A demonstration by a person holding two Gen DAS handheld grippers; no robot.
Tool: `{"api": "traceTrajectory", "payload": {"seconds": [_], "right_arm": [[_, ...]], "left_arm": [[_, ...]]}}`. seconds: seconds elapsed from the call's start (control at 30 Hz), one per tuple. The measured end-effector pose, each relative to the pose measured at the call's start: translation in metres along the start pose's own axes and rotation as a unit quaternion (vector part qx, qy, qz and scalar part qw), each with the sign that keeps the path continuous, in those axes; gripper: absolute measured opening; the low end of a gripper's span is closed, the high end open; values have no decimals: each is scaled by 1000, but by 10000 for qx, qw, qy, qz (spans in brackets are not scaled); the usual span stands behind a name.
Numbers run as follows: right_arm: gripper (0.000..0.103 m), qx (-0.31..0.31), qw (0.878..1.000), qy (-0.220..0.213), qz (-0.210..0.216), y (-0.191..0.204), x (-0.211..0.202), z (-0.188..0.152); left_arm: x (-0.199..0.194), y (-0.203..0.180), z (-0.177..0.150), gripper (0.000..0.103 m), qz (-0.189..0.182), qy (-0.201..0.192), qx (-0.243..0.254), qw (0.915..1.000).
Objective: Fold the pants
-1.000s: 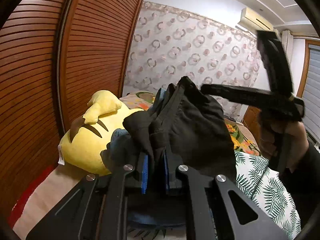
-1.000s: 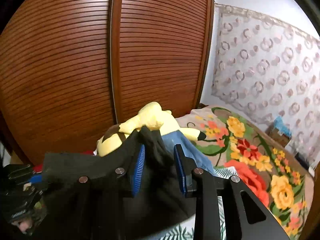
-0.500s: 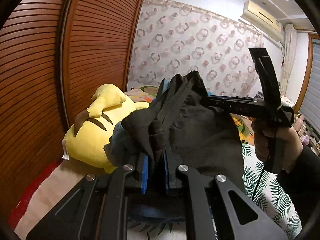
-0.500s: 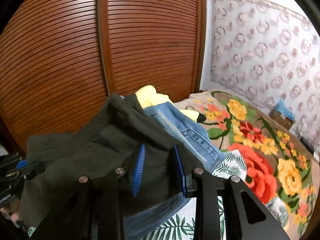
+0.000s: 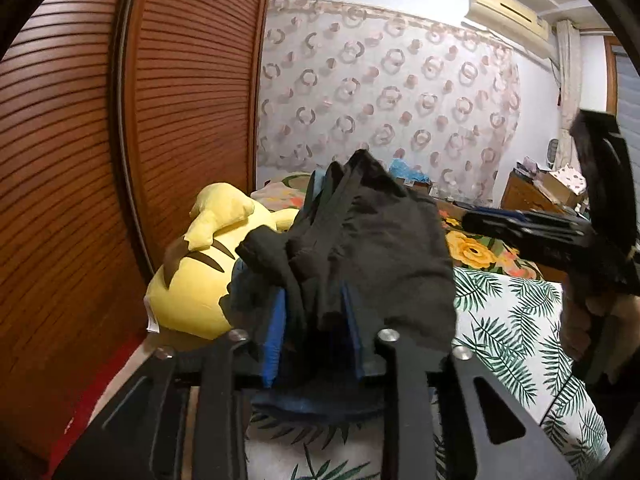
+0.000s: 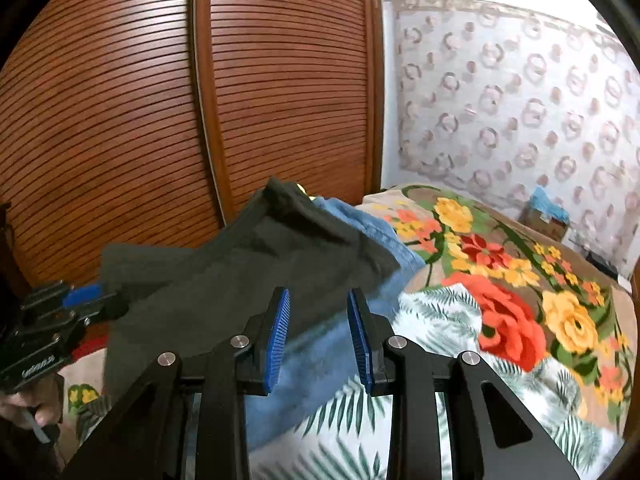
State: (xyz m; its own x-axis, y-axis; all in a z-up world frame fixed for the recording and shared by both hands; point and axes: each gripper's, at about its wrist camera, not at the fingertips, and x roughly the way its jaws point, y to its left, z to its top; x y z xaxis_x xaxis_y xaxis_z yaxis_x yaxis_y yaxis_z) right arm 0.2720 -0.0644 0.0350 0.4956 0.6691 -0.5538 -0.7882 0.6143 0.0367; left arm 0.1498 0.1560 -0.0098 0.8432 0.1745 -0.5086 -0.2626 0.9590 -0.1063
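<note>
Bunching between the blue pads of the left gripper point(image 5: 314, 340), the black pants point(image 5: 372, 248) are being draped over its jaws, which have just been opening and are no longer pinching the cloth. The right gripper point(image 6: 320, 336) is being held with jaws spread, gripping nothing; the pants are lying just beyond them, over blue jeans point(image 6: 360, 220) on the bed point(image 6: 520, 280).

The pants point(image 5: 384, 248) are black, soft and bunched, folded into a thick stack with a ridge of seams at the top. They lie draped over blue jeans point(image 6: 312, 364), raised above the bed point(image 6: 520, 280). In the right wrist view the pants point(image 6: 240, 280) spread out flat and sloping.
</note>
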Motion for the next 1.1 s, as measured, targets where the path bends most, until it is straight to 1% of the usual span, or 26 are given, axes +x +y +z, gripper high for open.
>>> {"api": "traceTrajectory", "payload": {"seconds": [0.1, 0.17, 0.23, 0.33, 0.4, 0.47, 0.53, 0.6, 0.63, 0.67, 0.73, 0.83, 0.87, 0.93, 1.1], "right_arm": [[31, 31, 9999, -58, -104, 8, -23, -9], [31, 57, 9998, -102, -153, 14, -38, -15], [31, 108, 9996, -176, -186, 20, -53, -19], [31, 110, 9993, -259, -263, 29, -71, -25], [31, 132, 9990, -289, -321, 35, -82, -31], [31, 161, 9986, -326, -383, 39, -92, -35], [31, 219, 9982, -380, -421, 44, -103, -40], [32, 269, 9977, -400, -476, 48, -112, -46], [36, 277, 9975, -403, -509, 50, -116, -49], [38, 289, 9972, -421, -539, 51, -120, -51], [47, 377, 9963, -467, -612, 52, -128, -56], [57, 507, 9944, -550, -746, 53, -143, -66], [59, 549, 9937, -570, -798, 54, -147, -68], [67, 618, 9924, -580, -893, 58, -156, -74], [68, 768, 9888, -634, -1108, 68, -176, -90]], "left_arm": [[-12, -4, 1, 51, -72, -92, 96, 9999], [-18, -7, 1, 59, -115, -121, 161, 9997], [-24, -12, 1, 76, -183, -168, 216, 9995], [-33, -18, 1, 83, -337, -197, 287, 9988], [-38, -23, -1, 89, -329, -205, 405, 9984], [-45, -28, -2, 91, -338, -273, 486, 9979], [-50, -31, -3, 100, -382, -303, 491, 9976], [-52, -36, -5, 102, -404, -234, 524, 9975], [-53, -38, -5, 102, -381, -179, 539, 9977], [-54, -40, -6, 102, -398, -134, 575, 9975], [-58, -46, -9, 102, -459, -152, 662, 9966], [-67, -52, -11, 102, -411, -220, 726, 9963], [-68, -54, -11, 102, -406, -214, 732, 9963], [-70, -57, -15, 102, -347, -150, 724, 9967], [-76, -71, -23, 102, -392, -122, 806, 9959]]}}
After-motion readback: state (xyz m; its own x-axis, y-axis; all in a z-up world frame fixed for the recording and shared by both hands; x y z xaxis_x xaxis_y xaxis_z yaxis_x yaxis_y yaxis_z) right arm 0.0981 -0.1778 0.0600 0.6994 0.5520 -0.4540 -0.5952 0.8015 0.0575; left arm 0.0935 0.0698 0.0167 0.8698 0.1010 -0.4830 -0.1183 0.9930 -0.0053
